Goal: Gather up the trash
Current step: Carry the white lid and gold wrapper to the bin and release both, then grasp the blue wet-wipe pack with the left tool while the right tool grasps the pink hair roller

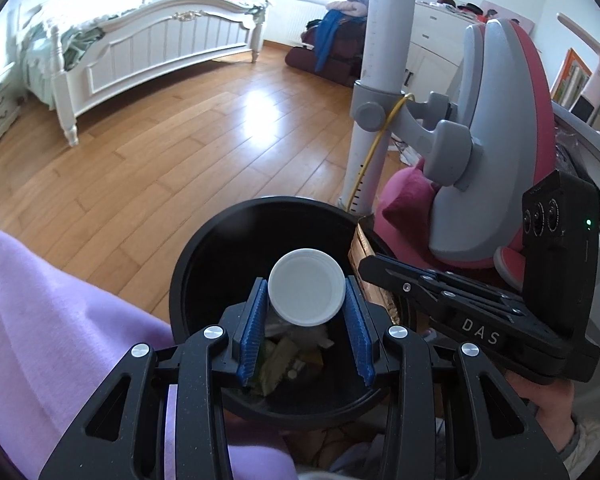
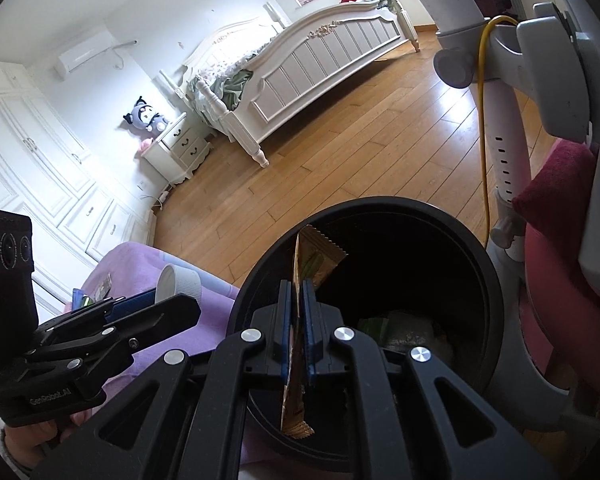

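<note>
A black round trash bin (image 1: 204, 248) stands on the wooden floor right under both grippers, with crumpled trash (image 1: 284, 356) at its bottom. My left gripper (image 1: 306, 296) hangs over the bin's mouth, and its blue pads are shut on a white round plastic cap (image 1: 306, 286). From the right wrist view the same cap (image 2: 179, 280) sits at the left gripper's (image 2: 168, 296) tips beside the bin (image 2: 420, 204). My right gripper (image 2: 298, 300) is shut on a gold-brown snack wrapper (image 2: 300, 248), held upright above the bin's near rim. In the left wrist view this right gripper (image 1: 364, 264) holds the wrapper (image 1: 358, 250) at the bin's right edge.
A lilac cloth (image 1: 40, 320) lies close on the bin's left. A grey and pink chair (image 1: 492, 140) and a white pole (image 1: 380, 80) with a yellow cable crowd its right. A white bed (image 1: 140, 48) stands across the bare wooden floor (image 1: 180, 152). A hand (image 1: 548, 400) grips the right tool.
</note>
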`<action>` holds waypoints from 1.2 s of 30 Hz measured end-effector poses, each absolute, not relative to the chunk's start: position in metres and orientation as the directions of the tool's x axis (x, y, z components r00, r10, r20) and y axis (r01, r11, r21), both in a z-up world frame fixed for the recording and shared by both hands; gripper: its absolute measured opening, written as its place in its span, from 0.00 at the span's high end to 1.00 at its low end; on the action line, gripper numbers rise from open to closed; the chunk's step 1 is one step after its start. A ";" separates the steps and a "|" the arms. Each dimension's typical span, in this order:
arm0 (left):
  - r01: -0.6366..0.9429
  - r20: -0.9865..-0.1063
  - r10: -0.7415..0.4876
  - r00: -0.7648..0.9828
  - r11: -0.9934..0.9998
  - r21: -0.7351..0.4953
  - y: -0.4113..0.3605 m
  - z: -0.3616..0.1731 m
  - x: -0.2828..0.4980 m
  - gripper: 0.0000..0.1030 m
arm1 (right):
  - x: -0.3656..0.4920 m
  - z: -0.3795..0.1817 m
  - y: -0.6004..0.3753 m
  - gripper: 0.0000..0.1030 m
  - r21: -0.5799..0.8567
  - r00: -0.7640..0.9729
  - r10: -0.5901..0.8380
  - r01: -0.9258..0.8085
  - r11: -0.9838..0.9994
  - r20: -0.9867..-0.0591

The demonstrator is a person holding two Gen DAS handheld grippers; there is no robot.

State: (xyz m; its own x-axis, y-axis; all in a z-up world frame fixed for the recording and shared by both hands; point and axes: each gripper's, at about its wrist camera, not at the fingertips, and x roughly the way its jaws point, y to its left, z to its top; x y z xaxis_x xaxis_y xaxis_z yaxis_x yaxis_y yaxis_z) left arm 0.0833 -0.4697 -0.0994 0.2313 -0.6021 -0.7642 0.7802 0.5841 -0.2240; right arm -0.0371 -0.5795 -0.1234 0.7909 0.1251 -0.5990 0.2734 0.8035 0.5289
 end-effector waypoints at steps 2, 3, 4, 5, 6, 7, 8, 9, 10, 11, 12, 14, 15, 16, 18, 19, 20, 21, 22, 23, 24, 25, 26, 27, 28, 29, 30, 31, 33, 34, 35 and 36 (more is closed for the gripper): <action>0.774 -0.762 -0.589 0.267 0.603 -0.195 -0.467 -0.097 0.081 0.28 | -0.037 -0.124 -0.579 0.81 0.523 0.782 0.122 0.283 0.804 -0.611; 0.771 -0.753 -0.588 0.294 0.612 -0.177 -0.464 -0.095 0.080 0.24 | -0.039 -0.123 -0.579 0.65 0.523 0.785 0.116 0.286 0.803 -0.608; 0.771 -0.747 -0.590 0.306 0.614 -0.168 -0.461 -0.092 0.079 0.22 | -0.042 -0.122 -0.579 0.45 0.527 0.793 0.109 0.289 0.799 -0.600; 0.771 -0.746 -0.590 0.308 0.614 -0.168 -0.458 -0.090 0.079 0.22 | -0.045 -0.120 -0.578 0.37 0.534 0.802 0.103 0.290 0.794 -0.589; 0.768 -0.746 -0.590 0.309 0.617 -0.170 -0.455 -0.088 0.079 0.22 | -0.046 -0.118 -0.577 0.33 0.537 0.806 0.102 0.289 0.792 -0.584; 0.764 -0.743 -0.591 0.315 0.622 -0.172 -0.451 -0.086 0.079 0.22 | -0.047 -0.117 -0.575 0.33 0.537 0.804 0.105 0.287 0.793 -0.585; 0.759 -0.738 -0.594 0.321 0.627 -0.174 -0.445 -0.082 0.079 0.22 | -0.046 -0.115 -0.574 0.33 0.537 0.803 0.108 0.285 0.794 -0.586; 0.755 -0.732 -0.597 0.327 0.631 -0.178 -0.440 -0.079 0.079 0.22 | -0.046 -0.113 -0.571 0.32 0.536 0.804 0.110 0.281 0.796 -0.585; 0.750 -0.725 -0.604 0.333 0.635 -0.184 -0.434 -0.075 0.078 0.22 | -0.046 -0.111 -0.568 0.31 0.535 0.805 0.113 0.275 0.799 -0.583; 0.745 -0.717 -0.609 0.341 0.640 -0.189 -0.427 -0.071 0.078 0.22 | -0.045 -0.109 -0.564 0.30 0.533 0.805 0.116 0.269 0.803 -0.581; 0.739 -0.708 -0.613 0.352 0.646 -0.193 -0.419 -0.066 0.078 0.22 | -0.044 -0.106 -0.560 0.30 0.529 0.805 0.119 0.262 0.807 -0.581; 0.722 -0.692 -0.618 0.373 0.662 -0.202 -0.400 -0.057 0.078 0.22 | -0.041 -0.102 -0.550 0.29 0.522 0.803 0.131 0.245 0.817 -0.582; 0.711 -0.683 -0.620 0.387 0.672 -0.208 -0.388 -0.053 0.080 0.22 | -0.039 -0.100 -0.544 0.28 0.519 0.802 0.138 0.235 0.822 -0.582; 0.699 -0.676 -0.620 0.400 0.683 -0.213 -0.375 -0.049 0.081 0.22 | -0.037 -0.098 -0.537 0.28 0.516 0.801 0.147 0.222 0.827 -0.580; 0.669 -0.666 -0.610 0.430 0.710 -0.218 -0.349 -0.043 0.085 0.22 | -0.031 -0.093 -0.522 0.28 0.506 0.797 0.165 0.195 0.840 -0.581; 0.652 -0.663 -0.600 0.448 0.727 -0.218 -0.335 -0.040 0.088 0.22 | -0.028 -0.089 -0.513 0.28 0.500 0.795 0.175 0.179 0.847 -0.581; 0.632 -0.660 -0.589 0.466 0.744 -0.218 -0.319 -0.038 0.091 0.22 | -0.025 -0.087 -0.505 0.28 0.495 0.793 0.184 0.164 0.853 -0.580; 0.610 -0.657 -0.578 0.484 0.761 -0.220 -0.303 -0.036 0.095 0.22 | -0.021 -0.084 -0.496 0.28 0.490 0.791 0.195 0.147 0.859 -0.580; 0.587 -0.655 -0.567 0.500 0.778 -0.226 -0.286 -0.035 0.099 0.22 | -0.017 -0.080 -0.486 0.28 0.483 0.788 0.206 0.129 0.866 -0.580; 0.565 -0.650 -0.560 0.514 0.791 -0.235 -0.268 -0.034 0.104 0.22 | -0.013 -0.077 -0.476 0.28 0.475 0.786 0.217 0.110 0.873 -0.580; 0.545 -0.646 -0.554 0.525 0.802 -0.244 -0.250 -0.034 0.108 0.22 | -0.009 -0.074 -0.466 0.28 0.469 0.784 0.229 0.090 0.879 -0.578; 0.525 -0.644 -0.545 0.537 0.814 -0.250 -0.232 -0.034 0.113 0.22 | -0.005 -0.071 -0.455 0.28 0.462 0.780 0.243 0.066 0.884 -0.577; 0.502 -0.644 -0.531 0.550 0.827 -0.253 -0.213 -0.034 0.118 0.22 | -0.001 -0.067 -0.444 0.28 0.455 0.776 0.257 0.043 0.889 -0.576; 0.479 -0.644 -0.517 0.564 0.840 -0.255 -0.196 -0.035 0.122 0.22 | 0.003 -0.064 -0.433 0.28 0.447 0.770 0.272 0.019 0.894 -0.577; 0.455 -0.645 -0.500 0.578 0.853 -0.254 -0.180 -0.035 0.127 0.22 | 0.007 -0.061 -0.422 0.28 0.439 0.765 0.285 -0.003 0.898 -0.578; 0.431 -0.647 -0.482 0.591 0.866 -0.253 -0.163 -0.035 0.132 0.22 | 0.011 -0.058 -0.411 0.28 0.432 0.759 0.298 -0.025 0.902 -0.579; 0.405 -0.651 -0.464 0.601 0.879 -0.253 -0.146 -0.037 0.137 0.22 | 0.016 -0.056 -0.401 0.28 0.424 0.752 0.312 -0.048 0.905 -0.581; 0.378 -0.657 -0.445 0.608 0.891 -0.253 -0.130 -0.039 0.143 0.22 | 0.020 -0.054 -0.389 0.28 0.413 0.744 0.324 -0.071 0.908 -0.584; 0.328 -0.672 -0.411 0.616 0.909 -0.256 -0.101 -0.044 0.155 0.22 | 0.028 -0.050 -0.367 0.28 0.390 0.730 0.344 -0.115 0.914 -0.590; 0.312 -0.683 -0.398 0.613 0.916 -0.253 -0.091 -0.046 0.162 0.22 | 0.033 -0.048 -0.356 0.28 0.380 0.721 0.355 -0.137 0.915 -0.595; 0.302 -0.695 -0.388 0.606 0.920 -0.250 -0.082 -0.050 0.168 0.22 | 0.038 -0.046 -0.346 0.28 0.372 0.713 0.367 -0.159 0.915 -0.598; 0.290 -0.709 -0.375 0.598 0.925 -0.245 -0.074 -0.054 0.175 0.22 | 0.042 -0.043 -0.336 0.28 0.364 0.705 0.377 -0.178 0.914 -0.601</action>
State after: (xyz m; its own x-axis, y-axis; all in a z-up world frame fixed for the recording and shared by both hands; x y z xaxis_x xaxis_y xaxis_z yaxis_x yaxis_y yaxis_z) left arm 0.1752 -0.0745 -0.0541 0.5976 -0.3752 -0.7086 0.2904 0.9250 -0.2449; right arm 0.0418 -0.3363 -0.0434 0.7049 0.3766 -0.6011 -0.1780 0.9142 0.3641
